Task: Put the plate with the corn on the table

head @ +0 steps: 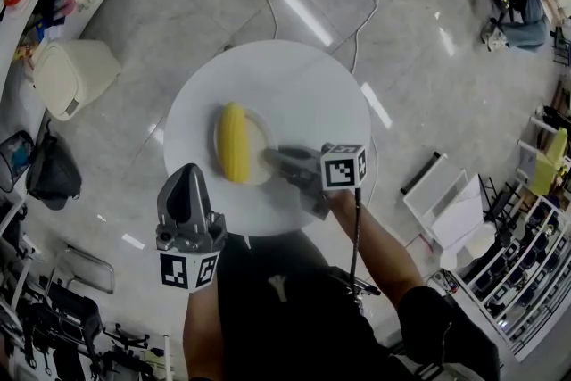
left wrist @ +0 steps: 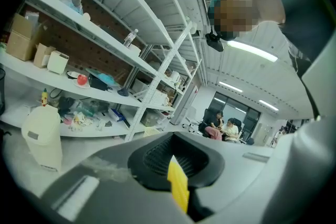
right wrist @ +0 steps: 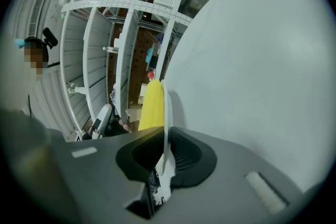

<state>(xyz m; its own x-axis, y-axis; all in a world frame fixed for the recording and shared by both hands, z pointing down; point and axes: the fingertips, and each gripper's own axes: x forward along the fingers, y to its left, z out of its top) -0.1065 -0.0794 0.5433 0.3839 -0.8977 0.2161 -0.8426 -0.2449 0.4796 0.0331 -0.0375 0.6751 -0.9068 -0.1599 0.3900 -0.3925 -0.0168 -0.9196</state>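
Over the round white worktop (head: 294, 76), right gripper (head: 270, 156) reaches in from the near-right, forearm (head: 375, 236) extended, fingers clamped narrow on the plate (head: 256, 134) rim. Corn cob (head: 234, 143) lies on the plate, left of worktop centre. Can't tell if the plate touches down. Left gripper (head: 187, 178) hangs back just off the near-left edge, fingers together, empty.
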